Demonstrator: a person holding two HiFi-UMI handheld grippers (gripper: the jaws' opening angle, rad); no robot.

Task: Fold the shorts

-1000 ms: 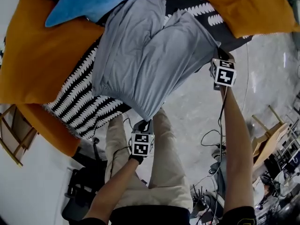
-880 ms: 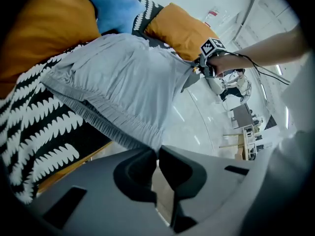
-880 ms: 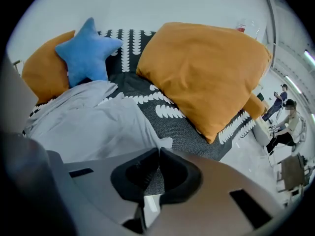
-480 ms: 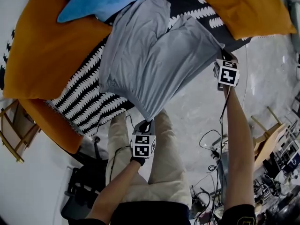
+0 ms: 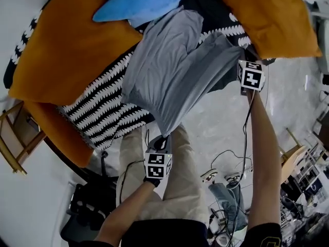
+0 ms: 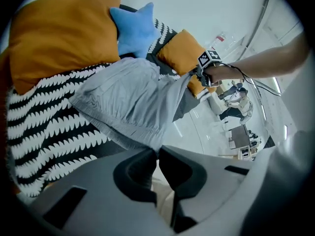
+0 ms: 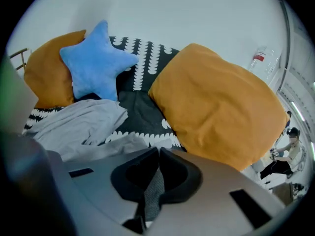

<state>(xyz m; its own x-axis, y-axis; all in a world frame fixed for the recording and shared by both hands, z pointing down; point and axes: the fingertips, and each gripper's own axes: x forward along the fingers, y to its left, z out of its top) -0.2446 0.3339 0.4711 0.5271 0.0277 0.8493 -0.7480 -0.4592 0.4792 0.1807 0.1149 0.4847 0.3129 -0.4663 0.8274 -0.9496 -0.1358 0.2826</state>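
Observation:
The grey shorts point(image 5: 175, 76) hang stretched between my two grippers over the edge of a black-and-white patterned cover point(image 5: 110, 104). My left gripper point(image 5: 160, 138) is shut on the waistband corner at the lower end; in the left gripper view the shorts point(image 6: 130, 100) run straight into the left gripper point(image 6: 156, 149). My right gripper point(image 5: 245, 60) is shut on the other corner at the right, and grey cloth point(image 7: 153, 191) shows pinched between the jaws of the right gripper point(image 7: 158, 154). The far legs of the shorts point(image 7: 78, 124) still lie on the cover.
Two big orange cushions point(image 5: 72, 50) point(image 5: 267, 14) and a blue star pillow point(image 5: 141, 1) lie on the cover around the shorts. A wooden frame point(image 5: 18, 138) stands at the left. Cables point(image 5: 231, 158) and shoes point(image 5: 216, 175) lie on the grey floor below.
Both grippers have lifted and carried the shorts' near edge up and toward the cushions. The shorts hang narrower and more bunched than a second ago.

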